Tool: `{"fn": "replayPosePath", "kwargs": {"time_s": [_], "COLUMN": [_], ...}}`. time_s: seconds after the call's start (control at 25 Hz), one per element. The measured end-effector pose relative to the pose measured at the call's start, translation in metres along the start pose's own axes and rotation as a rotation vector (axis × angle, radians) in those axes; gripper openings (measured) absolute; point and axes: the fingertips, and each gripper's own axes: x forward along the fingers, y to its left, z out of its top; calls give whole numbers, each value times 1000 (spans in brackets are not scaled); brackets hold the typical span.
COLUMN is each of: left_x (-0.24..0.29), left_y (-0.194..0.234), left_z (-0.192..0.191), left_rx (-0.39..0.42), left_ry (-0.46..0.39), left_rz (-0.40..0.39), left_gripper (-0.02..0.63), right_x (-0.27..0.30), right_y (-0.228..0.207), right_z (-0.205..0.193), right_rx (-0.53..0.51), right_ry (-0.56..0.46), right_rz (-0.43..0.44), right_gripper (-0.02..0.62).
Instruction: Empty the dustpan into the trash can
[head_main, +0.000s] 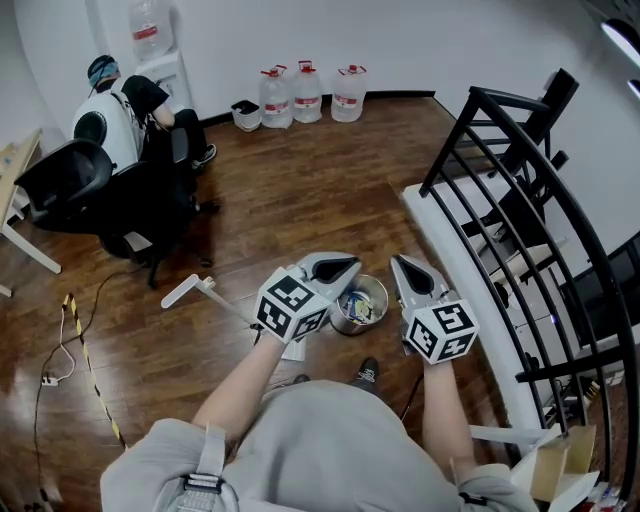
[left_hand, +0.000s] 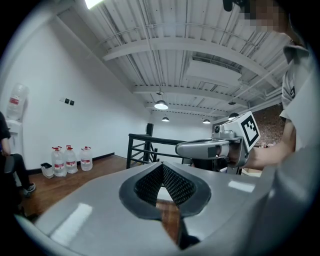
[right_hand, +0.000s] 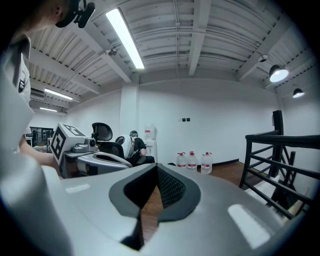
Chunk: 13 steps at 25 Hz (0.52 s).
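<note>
Right of trash can (head_main: 384, 296); black railing (head_main: 448, 142).

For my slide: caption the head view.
Left gripper and right gripper, both shut, flank a trash can on wood floor.

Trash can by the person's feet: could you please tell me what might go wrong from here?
The trash can is small and already holds litter, so tipped sweepings might miss its mouth. The white long-handled tool lies on the floor not far from the person's shoe, where it could be trodden on.
</note>
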Motion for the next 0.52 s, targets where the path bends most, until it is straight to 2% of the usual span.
{"fn": "replayPosePath", "kwargs": {"time_s": [0.52], "left_x": [0], "left_y": [-8], "left_z": [-5], "left_rx": [-14], "left_ry": [10], "left_rz": [-5], "left_gripper": [6], "right_x": [-4], "right_y": [0], "right_z": [-1], "right_rx": [7], "right_ry": [-3], "right_rz": [-4], "right_gripper": [-2]}}
